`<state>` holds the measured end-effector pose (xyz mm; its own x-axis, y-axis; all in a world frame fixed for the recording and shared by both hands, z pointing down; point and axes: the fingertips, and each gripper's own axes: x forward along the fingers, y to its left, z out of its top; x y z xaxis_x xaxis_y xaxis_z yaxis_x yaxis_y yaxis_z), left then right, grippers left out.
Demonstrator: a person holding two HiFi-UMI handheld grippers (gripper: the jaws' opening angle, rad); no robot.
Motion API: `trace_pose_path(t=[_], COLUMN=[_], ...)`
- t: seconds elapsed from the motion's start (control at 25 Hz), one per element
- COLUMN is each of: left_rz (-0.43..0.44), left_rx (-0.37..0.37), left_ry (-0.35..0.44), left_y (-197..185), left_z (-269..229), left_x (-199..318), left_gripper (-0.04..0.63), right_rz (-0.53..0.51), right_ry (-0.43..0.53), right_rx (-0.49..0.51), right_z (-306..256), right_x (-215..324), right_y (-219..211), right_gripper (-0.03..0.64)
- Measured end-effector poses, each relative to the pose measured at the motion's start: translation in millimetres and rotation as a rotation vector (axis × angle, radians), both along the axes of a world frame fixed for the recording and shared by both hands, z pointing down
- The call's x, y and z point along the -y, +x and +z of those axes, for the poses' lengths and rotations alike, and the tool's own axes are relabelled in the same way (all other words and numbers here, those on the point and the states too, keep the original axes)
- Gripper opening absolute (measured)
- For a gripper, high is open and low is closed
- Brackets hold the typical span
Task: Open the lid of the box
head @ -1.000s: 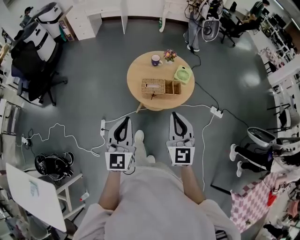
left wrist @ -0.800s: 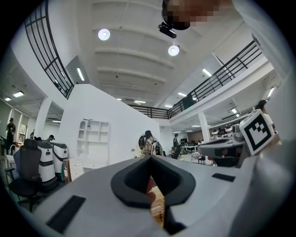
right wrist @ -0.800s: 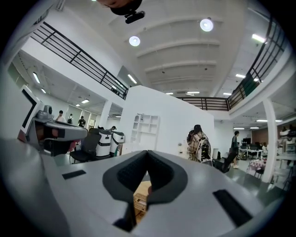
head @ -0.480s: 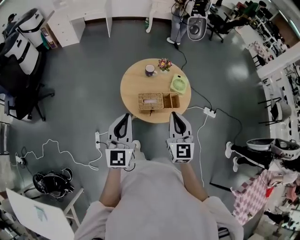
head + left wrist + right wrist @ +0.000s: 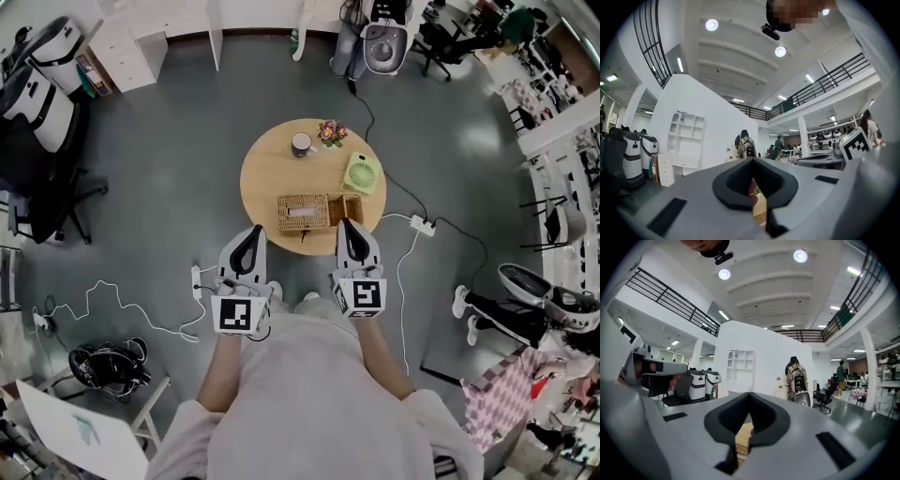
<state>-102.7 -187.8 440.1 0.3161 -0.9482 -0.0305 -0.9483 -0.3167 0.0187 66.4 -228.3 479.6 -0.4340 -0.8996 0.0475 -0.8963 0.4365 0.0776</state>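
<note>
A wicker box [image 5: 302,214] lies on the near side of a round wooden table [image 5: 272,169]; a woven lid covers its left part and its right end shows open compartments [image 5: 349,205]. My left gripper [image 5: 252,231] is shut and empty, short of the table's near edge, left of the box. My right gripper [image 5: 347,225] is shut and empty, its tip by the box's near right corner; contact cannot be told. In the left gripper view, the left gripper [image 5: 753,161] shows a strip of wicker [image 5: 761,214] through its slit. In the right gripper view, the right gripper [image 5: 749,395] shows wicker [image 5: 742,442] too.
On the table's far side stand a mug [image 5: 301,142], a small flower pot [image 5: 331,131] and a green fan [image 5: 361,173]. Power strips [image 5: 423,225] and white cables lie on the grey floor around the table. Office chairs and robots ring the room's edges.
The table and box have come closer. Both grippers have advanced towards the table; the right one's tip now reaches the box's near right corner. Both stay shut.
</note>
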Motion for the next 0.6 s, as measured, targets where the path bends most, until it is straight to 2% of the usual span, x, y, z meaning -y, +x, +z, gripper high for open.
trace_pose_path(t=[0.12, 0.2, 0.28, 0.48, 0.6], left_rz=[-0.008, -0.018, -0.027, -0.036, -0.032], left_rx=[0.015, 0.018, 0.019, 0.050, 0.050], left_ry=[-0.016, -0.016, -0.020, -0.024, -0.032], left_y=[0.0, -1.4, -2.4, -2.6, -4.1], left_z=[4.2, 5.3, 7.0, 7.0, 8.0], left_x=[4.7, 8.1, 8.9, 11.0, 12.5], left_gripper=[-0.005, -0.005, -0.005, -0.005, -0.005], right_rz=[-0.020, -0.047, -0.071, -0.080, -0.106], right_ry=[-0.021, -0.034, -0.060, -0.157, -0.164], right_rx=[0.063, 0.154, 0.300, 0.761, 0.978], right_z=[9.1, 12.4, 13.7, 20.5, 19.8], right_x=[10.6, 14.5, 15.9, 23.9, 29.8], right_y=[1.2, 0.9, 3.5, 24.6, 32.8], right_gripper=[-0.005, -0.005, -0.005, -0.005, -0.005])
